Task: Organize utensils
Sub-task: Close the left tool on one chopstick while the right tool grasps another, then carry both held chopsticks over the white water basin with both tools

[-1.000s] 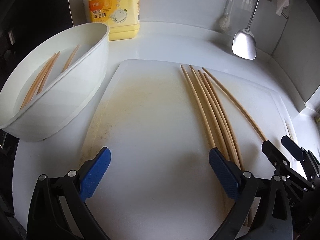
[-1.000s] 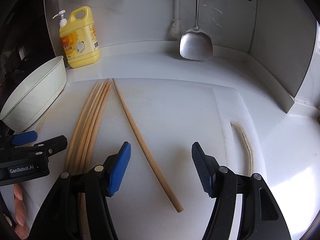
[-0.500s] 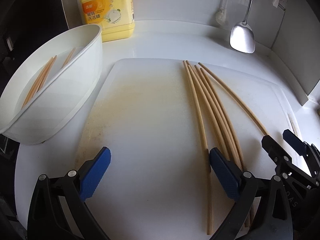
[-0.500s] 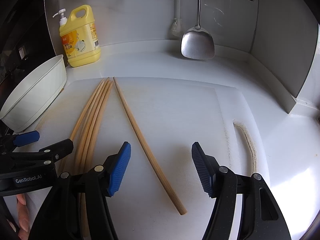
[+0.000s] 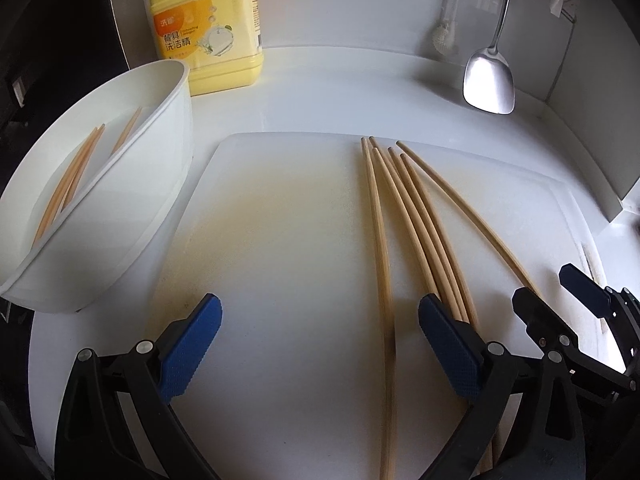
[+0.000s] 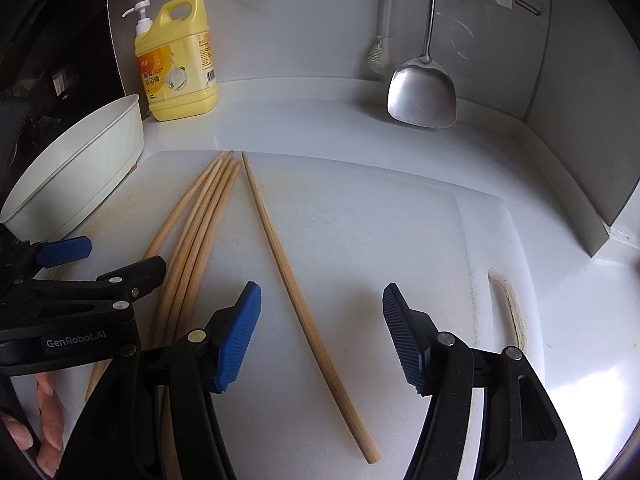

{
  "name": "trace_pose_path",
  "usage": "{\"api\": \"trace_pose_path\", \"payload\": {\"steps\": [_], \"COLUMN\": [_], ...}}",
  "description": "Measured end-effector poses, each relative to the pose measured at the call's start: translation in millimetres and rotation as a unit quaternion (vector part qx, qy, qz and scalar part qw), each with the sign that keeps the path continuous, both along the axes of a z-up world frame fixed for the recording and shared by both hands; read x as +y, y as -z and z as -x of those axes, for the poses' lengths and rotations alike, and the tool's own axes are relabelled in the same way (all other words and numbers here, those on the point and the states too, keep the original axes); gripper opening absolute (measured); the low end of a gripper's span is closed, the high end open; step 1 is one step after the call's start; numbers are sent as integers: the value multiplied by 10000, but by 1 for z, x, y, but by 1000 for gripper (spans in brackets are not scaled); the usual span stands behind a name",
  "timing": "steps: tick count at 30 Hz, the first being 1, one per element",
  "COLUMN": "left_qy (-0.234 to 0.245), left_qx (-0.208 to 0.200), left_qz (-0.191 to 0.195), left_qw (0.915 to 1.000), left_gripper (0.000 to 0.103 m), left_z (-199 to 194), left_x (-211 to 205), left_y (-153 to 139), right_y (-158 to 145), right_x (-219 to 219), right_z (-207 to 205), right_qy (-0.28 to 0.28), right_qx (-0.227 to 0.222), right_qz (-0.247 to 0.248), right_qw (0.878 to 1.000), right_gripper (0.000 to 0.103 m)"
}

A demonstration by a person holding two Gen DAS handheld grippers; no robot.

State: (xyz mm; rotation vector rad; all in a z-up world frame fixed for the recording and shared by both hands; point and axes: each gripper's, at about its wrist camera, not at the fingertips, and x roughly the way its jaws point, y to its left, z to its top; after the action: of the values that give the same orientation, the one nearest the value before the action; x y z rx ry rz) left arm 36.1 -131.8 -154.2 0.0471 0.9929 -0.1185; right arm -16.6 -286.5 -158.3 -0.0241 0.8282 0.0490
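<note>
Several wooden chopsticks (image 5: 420, 224) lie fanned on a white cutting board (image 5: 280, 240). My left gripper (image 5: 320, 344) is open low over the board's near end; one chopstick (image 5: 382, 280) lies between its jaws, untouched, and the rest run under its right finger. My right gripper (image 6: 320, 336) has its jaws closing around a lone chopstick (image 6: 296, 300); the pads stand clear of it. Each gripper shows in the other's view: the right gripper (image 5: 544, 284) and the left gripper (image 6: 120, 256). A white bowl (image 5: 132, 208) on the left holds a few chopsticks (image 5: 68, 184).
A yellow dish-soap bottle (image 5: 208, 28) stands at the back left by the wall. A metal spatula (image 6: 422, 96) and a brush (image 6: 380, 56) hang at the back. The counter corner wall (image 6: 580, 140) rises on the right. A hand (image 6: 44, 432) shows at the lower left.
One chopstick has slid left out of the bundle and now lies between my left jaws. The right gripper's pads have drawn slightly closer together around the lone chopstick.
</note>
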Motion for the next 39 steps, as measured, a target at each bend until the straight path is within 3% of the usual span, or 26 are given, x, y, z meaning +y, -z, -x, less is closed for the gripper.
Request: {"api": "trace_pose_path", "payload": {"steps": [1, 3, 6, 9, 11, 13, 18, 27, 34, 39], "left_qy": [34, 107, 212, 337, 394, 430, 468, 521, 463, 317], "left_qx": [-20, -64, -121, -142, -162, -150, -130, -16, 2, -105], "left_qz": [0, -5, -1, 7, 8, 24, 81, 444, 529, 551], "left_qw": [10000, 9999, 9997, 9993, 9991, 9990, 9988, 9977, 9975, 9979], "left_gripper": [93, 86, 69, 50, 23, 9, 7, 7, 7, 7], "left_z": [0, 3, 7, 10, 11, 11, 11, 16, 19, 23], "left_x": [-1, -4, -11, -17, -19, -18, -15, -4, 6, 18], "left_y": [0, -2, -6, -8, -10, -11, -11, -24, -47, -79], "right_y": [0, -1, -1, -1, -1, -1, -1, -10, -36, -67], "right_x": [1, 5, 13, 17, 17, 16, 16, 5, 5, 13], "right_z": [0, 2, 2, 2, 2, 3, 3, 7, 12, 14], "right_qy": [-33, -128, -260, -313, -298, -264, -262, -80, -58, -215], "right_qx": [3, -7, -14, -14, -18, -21, -25, 77, -20, -205], "right_qz": [12, 41, 111, 195, 221, 287, 272, -309, -413, -455], "right_qw": [10000, 9999, 9996, 9993, 9993, 9992, 9993, 9995, 9991, 9985], "right_gripper": [55, 43, 27, 21, 19, 9, 6, 6, 6, 6]}}
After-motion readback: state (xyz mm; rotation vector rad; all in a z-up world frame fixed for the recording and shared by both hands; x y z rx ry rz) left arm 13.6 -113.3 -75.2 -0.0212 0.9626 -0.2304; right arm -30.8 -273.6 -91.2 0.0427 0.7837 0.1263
